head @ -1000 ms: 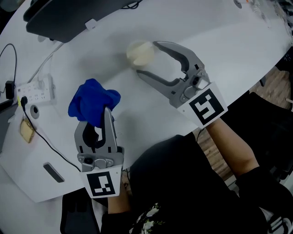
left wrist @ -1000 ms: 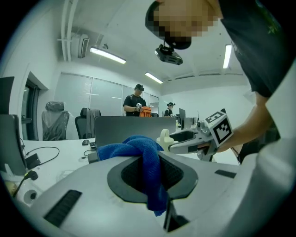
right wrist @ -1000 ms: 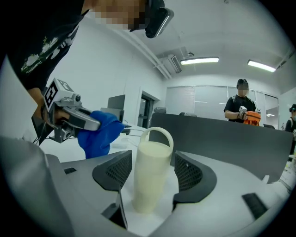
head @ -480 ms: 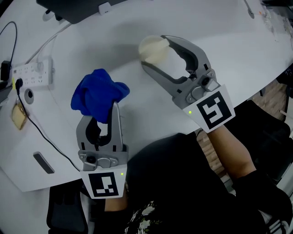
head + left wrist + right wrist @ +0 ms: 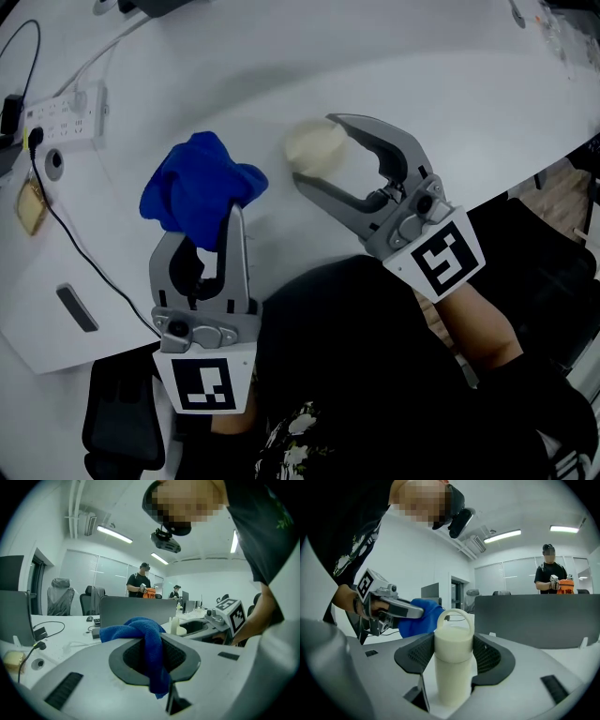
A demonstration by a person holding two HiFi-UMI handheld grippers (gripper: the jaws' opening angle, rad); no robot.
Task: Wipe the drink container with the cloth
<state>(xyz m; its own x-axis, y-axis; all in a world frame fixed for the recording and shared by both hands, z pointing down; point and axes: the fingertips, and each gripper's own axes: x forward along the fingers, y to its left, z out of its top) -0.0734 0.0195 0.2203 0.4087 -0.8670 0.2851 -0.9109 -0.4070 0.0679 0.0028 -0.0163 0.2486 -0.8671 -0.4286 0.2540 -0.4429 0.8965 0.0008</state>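
Left gripper (image 5: 208,234) fingers pinch the blue cloth (image 5: 192,187). Right gripper (image 5: 319,150) fingers clamp the drink container (image 5: 452,653), at the cloth's three o'clock.

Background stuff: a white counter (image 5: 487,103) is taking up most of the head view. At its far left a white power strip (image 5: 66,105) is lying with a black plug in it, and a black cable (image 5: 80,258) is trailing from there toward the near edge. A small tan thing (image 5: 28,208) is sitting by the left edge, can't tell what it is. Across the room, a person in a black shirt (image 5: 550,576) is standing behind a dark partition (image 5: 534,620), holding something orange (image 5: 566,586). Office chairs (image 5: 59,597) are sitting far left, and ceiling lights (image 5: 115,535) are glowing overhead.
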